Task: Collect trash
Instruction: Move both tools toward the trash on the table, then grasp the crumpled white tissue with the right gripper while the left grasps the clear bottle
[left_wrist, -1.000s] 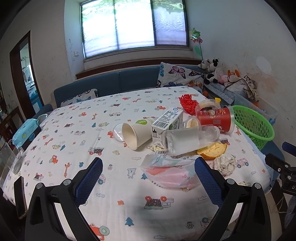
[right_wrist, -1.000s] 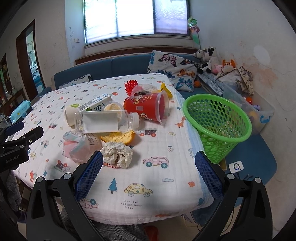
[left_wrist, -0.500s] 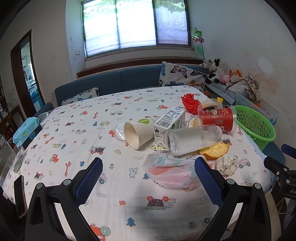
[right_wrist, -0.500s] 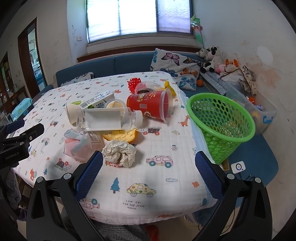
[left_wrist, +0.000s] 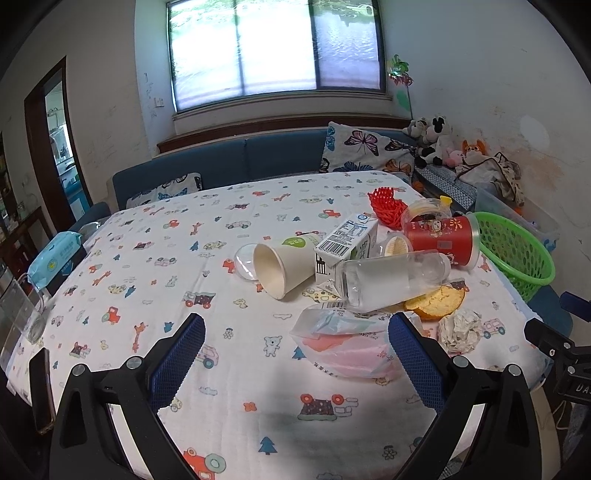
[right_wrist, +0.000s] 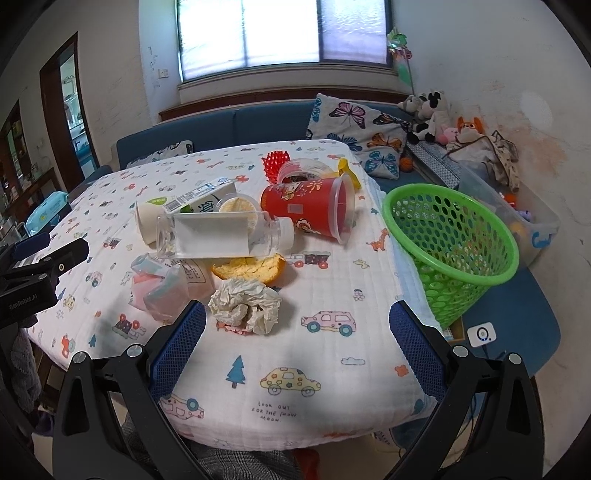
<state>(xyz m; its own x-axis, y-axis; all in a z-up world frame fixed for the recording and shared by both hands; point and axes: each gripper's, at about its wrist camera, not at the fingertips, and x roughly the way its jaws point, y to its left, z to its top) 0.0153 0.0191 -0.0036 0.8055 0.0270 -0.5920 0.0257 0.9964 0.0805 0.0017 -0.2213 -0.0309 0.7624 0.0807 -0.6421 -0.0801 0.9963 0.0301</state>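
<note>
A room with a big window (left_wrist: 275, 48) and a blue sofa (left_wrist: 236, 162) along the wall holds a table (left_wrist: 155, 236) covered with a white cloth that has small printed cars and animals. The trash lies in a heap on the right part of the table. A paper cup (left_wrist: 282, 264) lies on its side with the mouth toward the camera, touching a milk carton (left_wrist: 345, 245). A clear plastic bottle (right_wrist: 225, 236) lies across the heap, resting on the carton and above a piece of orange peel (right_wrist: 249, 267). Behind the bottle is a red cup (right_wrist: 308, 208), also on its side, and a red plastic net (left_wrist: 388, 205) is further back. A soft plastic bag (left_wrist: 345, 345) with pink inside lies near the front edge, and a crumpled paper ball (right_wrist: 245, 304) is just beside it. A green basket (right_wrist: 452, 245) stands beside the right edge of the table, tilted, with its opening toward the heap.

The left gripper (left_wrist: 295, 363) hangs above the front of the table with its fingers (left_wrist: 177, 360) wide apart and nothing between them; the plastic bag lies close to its right finger. The right gripper (right_wrist: 297, 350) is also above the table edge, its fingers (right_wrist: 415, 350) wide apart and holding nothing; the paper ball is just past its left finger. A blue pack of wipes (left_wrist: 55, 254) lies at the far left side.
</note>
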